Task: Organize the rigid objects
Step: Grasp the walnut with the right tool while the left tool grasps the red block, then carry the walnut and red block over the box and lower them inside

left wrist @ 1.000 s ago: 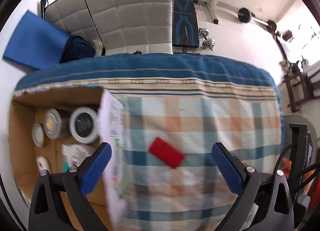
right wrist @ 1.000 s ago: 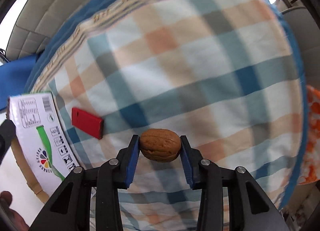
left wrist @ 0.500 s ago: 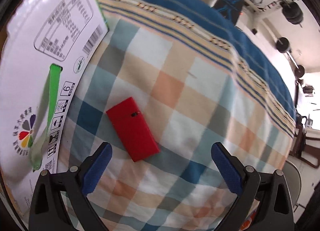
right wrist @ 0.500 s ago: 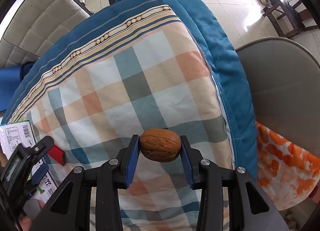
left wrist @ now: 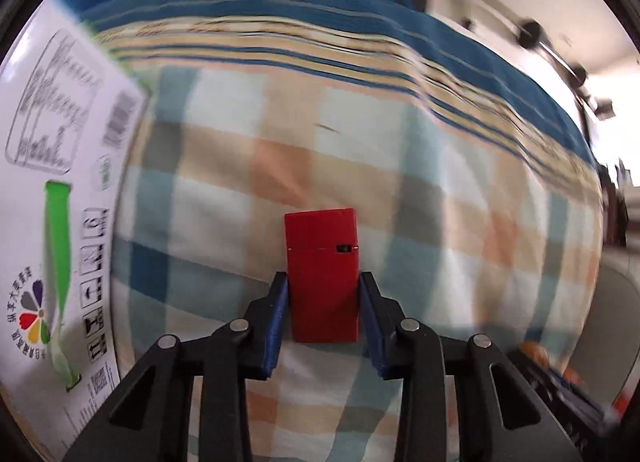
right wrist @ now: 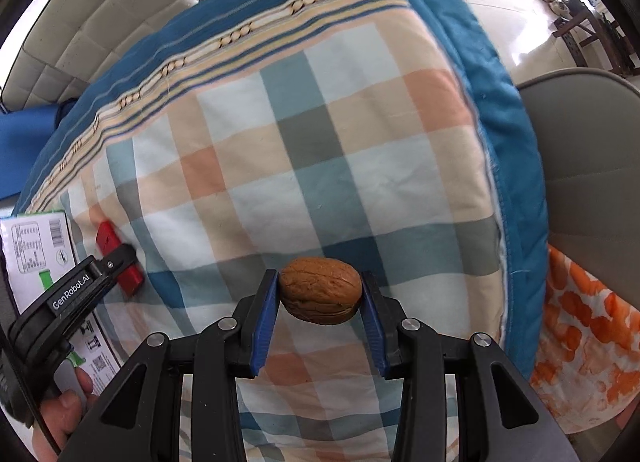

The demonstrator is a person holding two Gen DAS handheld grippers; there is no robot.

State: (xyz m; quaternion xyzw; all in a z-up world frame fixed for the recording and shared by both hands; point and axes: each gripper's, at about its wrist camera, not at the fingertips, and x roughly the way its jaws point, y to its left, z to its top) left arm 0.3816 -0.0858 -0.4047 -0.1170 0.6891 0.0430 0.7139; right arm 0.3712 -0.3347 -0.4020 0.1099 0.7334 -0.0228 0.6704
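Note:
My left gripper (left wrist: pixel 322 289) is shut on a flat red box (left wrist: pixel 321 274) that lies on the checked cloth (left wrist: pixel 420 198); its blue pads press both long sides. The same box (right wrist: pixel 116 254) and the left gripper (right wrist: pixel 120 258) show at the left of the right wrist view. My right gripper (right wrist: pixel 319 290) is shut on a brown walnut (right wrist: pixel 319 290) and holds it above the cloth (right wrist: pixel 320 166).
A white printed cardboard box flap (left wrist: pixel 60 198) stands at the left, close to the red box. A grey chair (right wrist: pixel 592 166) and an orange-patterned cloth (right wrist: pixel 588 334) are off the table's right edge. White padded chairs (right wrist: pixel 96 22) stand behind.
My left gripper has come down onto the red box and shut on it. My right gripper has stayed shut on the walnut and moved a little toward the table's right side.

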